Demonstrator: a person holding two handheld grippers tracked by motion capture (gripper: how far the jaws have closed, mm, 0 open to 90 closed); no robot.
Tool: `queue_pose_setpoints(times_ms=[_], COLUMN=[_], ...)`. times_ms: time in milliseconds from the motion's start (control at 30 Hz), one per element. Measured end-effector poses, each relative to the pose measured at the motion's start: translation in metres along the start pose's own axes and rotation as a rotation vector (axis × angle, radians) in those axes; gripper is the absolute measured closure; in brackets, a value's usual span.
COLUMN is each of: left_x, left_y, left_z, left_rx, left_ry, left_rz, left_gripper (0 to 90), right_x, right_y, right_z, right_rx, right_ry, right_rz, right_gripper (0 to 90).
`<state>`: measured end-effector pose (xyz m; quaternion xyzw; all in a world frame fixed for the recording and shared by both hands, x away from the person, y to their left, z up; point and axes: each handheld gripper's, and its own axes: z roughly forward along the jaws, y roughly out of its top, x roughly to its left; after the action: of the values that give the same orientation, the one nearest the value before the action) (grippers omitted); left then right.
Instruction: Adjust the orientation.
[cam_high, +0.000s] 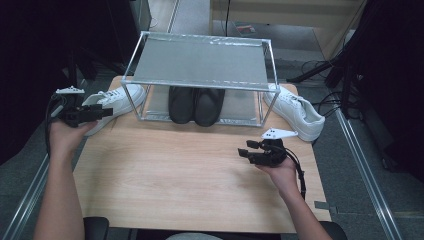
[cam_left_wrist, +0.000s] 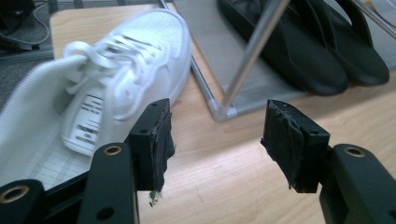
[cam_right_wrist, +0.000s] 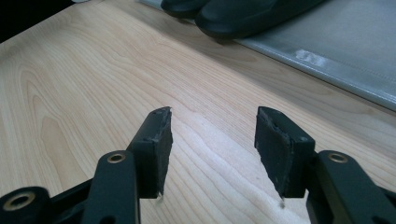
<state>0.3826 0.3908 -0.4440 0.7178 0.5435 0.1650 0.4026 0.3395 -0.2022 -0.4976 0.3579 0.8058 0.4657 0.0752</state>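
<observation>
Left hand-held gripper (cam_left_wrist: 217, 140) is hovering with jaws apart and empty, just short of the left sneaker (cam_left_wrist: 107, 84), which is lying at the surface's far-left corner beside the rack (cam_high: 200, 65). Sneaker is looking light, with a soft upper and a stiff sole; laces and tongue would be giving under the pads, so the heel collar or sidewall is judged the better hold. Right hand-held gripper (cam_right_wrist: 210, 149) is resting with jaws apart near the right edge. Wood surface (cam_high: 190, 175) is lying bare; grey floor and dark room are surrounding it.
</observation>
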Motion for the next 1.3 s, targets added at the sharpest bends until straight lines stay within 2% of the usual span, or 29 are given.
queue_pose_setpoints(times_ms=[200,267,433,533,667,767,867,1100,1200,1300], left_x=[0.014,0.02,0.03,0.037,0.042,0.044,0.044,0.041,0.04,0.038], left_y=[0.005,0.005,0.004,0.002,0.0,0.0,0.0,0.0,0.001,0.001], left_z=[-0.002,-0.001,0.01,0.016,0.025,0.031,0.037,0.049,0.054,0.057], left_rx=[-0.011,-0.011,0.008,0.002,-0.001,0.012,0.03,0.046,0.067,0.086], left_ry=[0.057,0.063,0.1,0.086,0.067,0.047,0.054,0.089,0.132,0.139], left_rz=[-0.009,-0.017,-0.019,-0.042,-0.05,-0.059,-0.041,0.021,0.055,0.066], left_gripper=[43.2,43.5,43.8,44.6,46.1,51.8,56.0,59.7,65.0,67.4], right_x=[-0.002,-0.002,-0.002,-0.003,-0.003,-0.003,-0.002,-0.003,-0.002,-0.002], right_y=[-0.005,-0.007,-0.011,-0.013,-0.014,-0.015,-0.016,-0.016,-0.017,-0.017], right_z=[-0.008,-0.01,-0.013,-0.015,-0.015,-0.015,-0.015,-0.013,-0.012,-0.011], right_rx=[-0.001,-0.003,0.0,0.002,0.004,0.004,0.01,0.015,0.019,0.022], right_ry=[-0.022,-0.028,-0.039,-0.049,-0.051,-0.054,-0.054,-0.055,-0.056,-0.056], right_rz=[0.014,0.015,0.027,0.025,0.031,0.025,0.031,0.028,0.028,0.028], right_gripper=[47.7,47.6,47.6,47.6,47.7,47.7,47.6,47.7,47.6,47.3])
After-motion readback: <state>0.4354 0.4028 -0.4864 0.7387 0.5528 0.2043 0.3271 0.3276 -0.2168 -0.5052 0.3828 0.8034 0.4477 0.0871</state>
